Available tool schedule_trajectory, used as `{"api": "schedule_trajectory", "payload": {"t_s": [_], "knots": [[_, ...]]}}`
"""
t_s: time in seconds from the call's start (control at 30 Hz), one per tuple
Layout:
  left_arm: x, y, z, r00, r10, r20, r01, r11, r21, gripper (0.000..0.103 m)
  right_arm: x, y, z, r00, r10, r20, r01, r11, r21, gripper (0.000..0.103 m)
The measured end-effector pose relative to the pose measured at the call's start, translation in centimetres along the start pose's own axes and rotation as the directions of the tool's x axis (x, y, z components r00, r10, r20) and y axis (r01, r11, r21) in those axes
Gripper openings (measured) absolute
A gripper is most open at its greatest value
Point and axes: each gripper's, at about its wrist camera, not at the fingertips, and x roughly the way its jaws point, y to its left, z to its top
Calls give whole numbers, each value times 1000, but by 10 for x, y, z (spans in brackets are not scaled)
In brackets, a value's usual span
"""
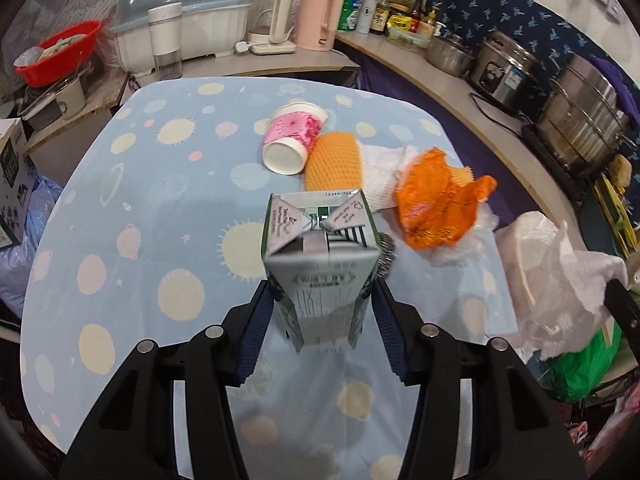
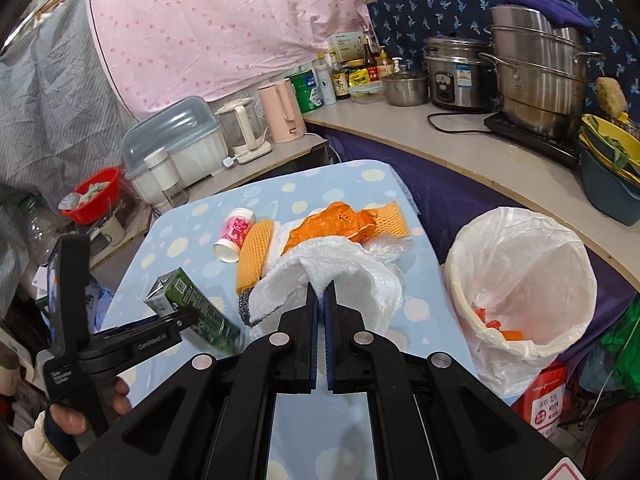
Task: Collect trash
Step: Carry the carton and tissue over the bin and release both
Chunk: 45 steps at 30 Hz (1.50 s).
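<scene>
left wrist view: our left gripper (image 1: pixel 322 304) clamps the carton (image 1: pixel 320 260), lifted over the table (image 1: pixel 120 240). our right gripper (image 2: pixel 321 292) pinches white paper (image 2: pixel 320 268); bin (image 2: pixel 520 280) at 3 o'clock.

The left gripper (image 1: pixel 322 300), black with blue ribbed pads, has its jaws pressed against both sides of a green and grey drink carton (image 1: pixel 320 256), lifted above the blue spotted tablecloth (image 1: pixel 140 200). The right gripper (image 2: pixel 322 300) pinches a crumpled white paper towel (image 2: pixel 328 276) between nearly touching jaws, right of the carton.
</scene>
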Motion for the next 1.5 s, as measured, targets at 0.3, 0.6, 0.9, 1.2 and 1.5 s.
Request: {"api": "schedule_trajectory", "payload": {"t_s": [0.3,0.6,0.9,1.2,1.5], "knots": [[-27,-47,-11,999,-44,32,41,994,105,48,-19,-35,-9,999,-37,24,35,997,65,3],[-34,-106,-17,995,-97,37,86,973,214,48,-42,-81,-11,992,-107,70,96,985,143,3],[-31,-176,-8,982,-186,19,172,936,306,48,-52,-144,3,970,-220,109,190,954,231,3],[-14,-248,15,965,-261,31,230,895,382,48,-35,-200,27,950,-295,106,254,923,289,3],[25,-298,25,959,-285,7,254,866,430,49,-2,-237,32,949,-313,37,284,900,331,3]]}}
